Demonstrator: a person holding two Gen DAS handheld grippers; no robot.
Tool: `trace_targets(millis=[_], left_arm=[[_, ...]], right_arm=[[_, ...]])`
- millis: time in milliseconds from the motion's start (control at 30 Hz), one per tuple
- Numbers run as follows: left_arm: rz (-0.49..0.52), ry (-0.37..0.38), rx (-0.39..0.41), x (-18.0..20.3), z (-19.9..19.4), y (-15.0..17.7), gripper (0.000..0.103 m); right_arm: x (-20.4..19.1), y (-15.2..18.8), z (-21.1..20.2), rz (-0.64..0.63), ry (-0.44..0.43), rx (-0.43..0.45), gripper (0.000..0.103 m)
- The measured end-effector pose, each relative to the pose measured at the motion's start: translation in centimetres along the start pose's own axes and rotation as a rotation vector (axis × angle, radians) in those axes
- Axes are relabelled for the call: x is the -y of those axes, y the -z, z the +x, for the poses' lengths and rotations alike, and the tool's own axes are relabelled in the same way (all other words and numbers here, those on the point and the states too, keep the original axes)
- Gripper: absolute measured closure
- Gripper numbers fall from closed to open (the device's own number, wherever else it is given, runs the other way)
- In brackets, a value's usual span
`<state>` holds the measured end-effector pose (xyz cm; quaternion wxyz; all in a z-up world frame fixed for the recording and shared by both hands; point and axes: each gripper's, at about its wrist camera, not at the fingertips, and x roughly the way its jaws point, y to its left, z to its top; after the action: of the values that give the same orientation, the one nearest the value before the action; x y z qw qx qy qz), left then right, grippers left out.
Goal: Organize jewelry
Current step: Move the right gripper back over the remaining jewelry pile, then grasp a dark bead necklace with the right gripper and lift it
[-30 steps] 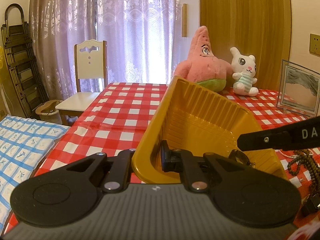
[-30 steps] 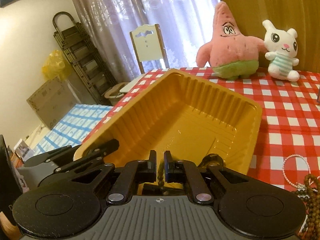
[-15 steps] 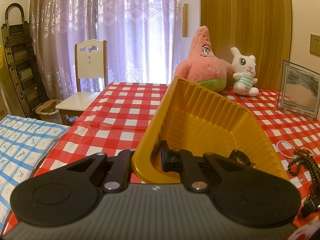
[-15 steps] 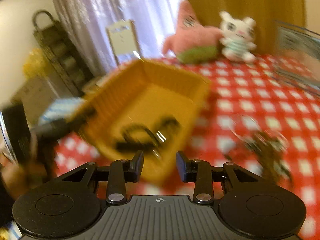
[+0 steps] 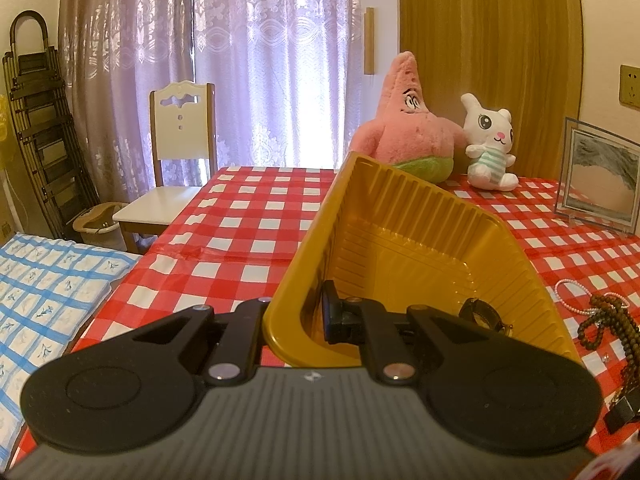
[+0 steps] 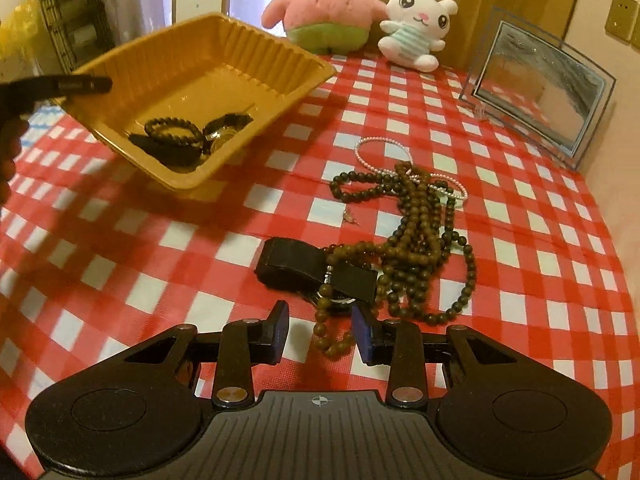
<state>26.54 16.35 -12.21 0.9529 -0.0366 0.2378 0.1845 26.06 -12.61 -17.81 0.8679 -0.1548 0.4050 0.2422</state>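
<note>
Right gripper (image 6: 320,330) now over checked tablecloth (image 6: 160,248), jaws apart

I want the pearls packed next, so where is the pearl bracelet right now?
In the right wrist view the pearl bracelet lies on the checked tablecloth, right of the yellow tray, partly under the brown bead necklace.

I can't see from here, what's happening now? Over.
Left gripper shut on yellow tray. Right gripper open above brown beads. Nothing blocking.
</note>
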Motion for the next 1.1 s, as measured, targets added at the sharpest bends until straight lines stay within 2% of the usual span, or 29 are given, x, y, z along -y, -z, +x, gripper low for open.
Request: trace_targets(millis=[33, 100, 167, 333, 500, 600, 800, 1100], left_arm=[[0.001, -0.001, 0.001, 0.0, -0.1, 0.0, 0.093], [0.001, -0.002, 0.002, 0.0, -0.1, 0.1, 0.093], [-0.001, -0.002, 0.000, 0.0, -0.1, 0.1, 0.093], [0.002, -0.002, 0.004, 0.1, -0.3, 0.0, 0.093], [0.004, -0.001, 0.005, 0.2, -0.3, 0.0, 0.093], [0.004, -0.001, 0.005, 0.2, -0.3, 0.0, 0.093], [0.005, 0.000, 0.008, 0.2, -0.3, 0.0, 0.093], [0.007, 0.003, 0.011, 0.3, -0.4, -0.1, 0.093]], right_arm=[[0.0, 0.1, 0.1, -0.005, 0.000, -0.002, 0.072], [0.1, 0.0, 0.3, -0.006, 0.000, -0.004, 0.087], [0.5, 0.1, 0.1, 0.003, -0.005, 0.000, 0.096], [2.5, -0.5, -2.1, 0.103, -0.005, 0.060, 0.096], [5.6, -2.2, -5.7, 0.244, 0.009, 0.170, 0.096], [7.0, -3.6, -7.7, 0.282, 0.020, 0.236, 0.096], [8.4, -6.7, -10.9, 0.279, 0.046, 0.351, 0.096], [8.7, -11.2, -14.1, 0.214, 0.034, 0.443, 0.097]])
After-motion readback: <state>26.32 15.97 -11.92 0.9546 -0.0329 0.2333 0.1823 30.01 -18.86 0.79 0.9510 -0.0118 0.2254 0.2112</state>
